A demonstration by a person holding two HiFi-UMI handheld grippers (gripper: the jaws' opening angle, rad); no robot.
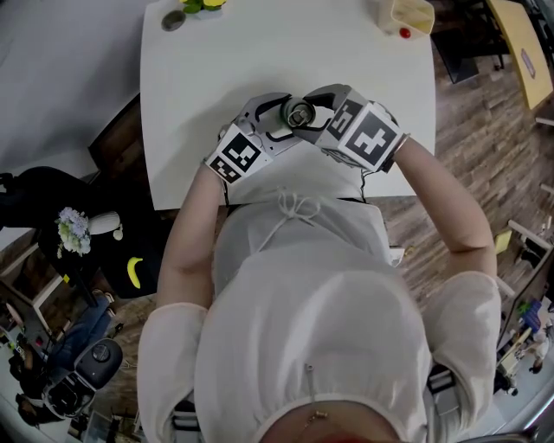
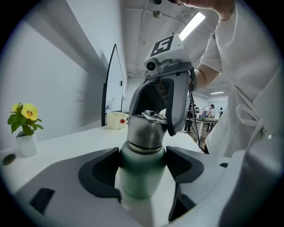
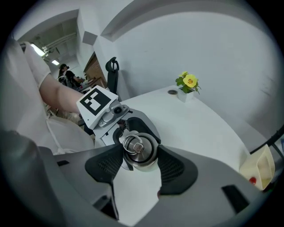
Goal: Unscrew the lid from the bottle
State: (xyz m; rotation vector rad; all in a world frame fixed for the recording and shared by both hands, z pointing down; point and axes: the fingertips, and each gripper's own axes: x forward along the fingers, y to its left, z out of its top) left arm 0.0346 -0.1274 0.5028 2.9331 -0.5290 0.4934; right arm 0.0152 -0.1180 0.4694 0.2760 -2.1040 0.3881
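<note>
**Entry: bottle, lid on, held in both tongs**

- **Bottle** [image 2: 141, 177]: green body, upright, over the near half of the tabletop [image 1: 260, 60], just ahead of my body. I cannot tell whether its base rests on the surface.
- **Lid** [image 3: 139, 150]: steel, with a ring on top, seated on the neck. Not yet off, by my reading.
- **Left tongs** [image 2: 142, 170]: pinching the green body from both sides, pads against it.
- **Right tongs** [image 3: 140, 156]: closed on the lid, a pad at each flank.

**Hazards, as I judge them**
- Smooth steel may slip in the right pads, so the twist turns nothing.
- The body may spin in my left tongs along with the lid if that hold is too light.
- The two tongs sit close together, so a long twist could knock one against the other.
- A freed lid could drop and roll off the near edge.

**Edges and room**
- Near edge is close behind the bottle, and the bare surface beyond it is wide.
- Flower pot [image 1: 196, 5], small disc [image 1: 173, 21] and cream container [image 1: 407, 16] stand at the far edge, well apart from the work.
</note>
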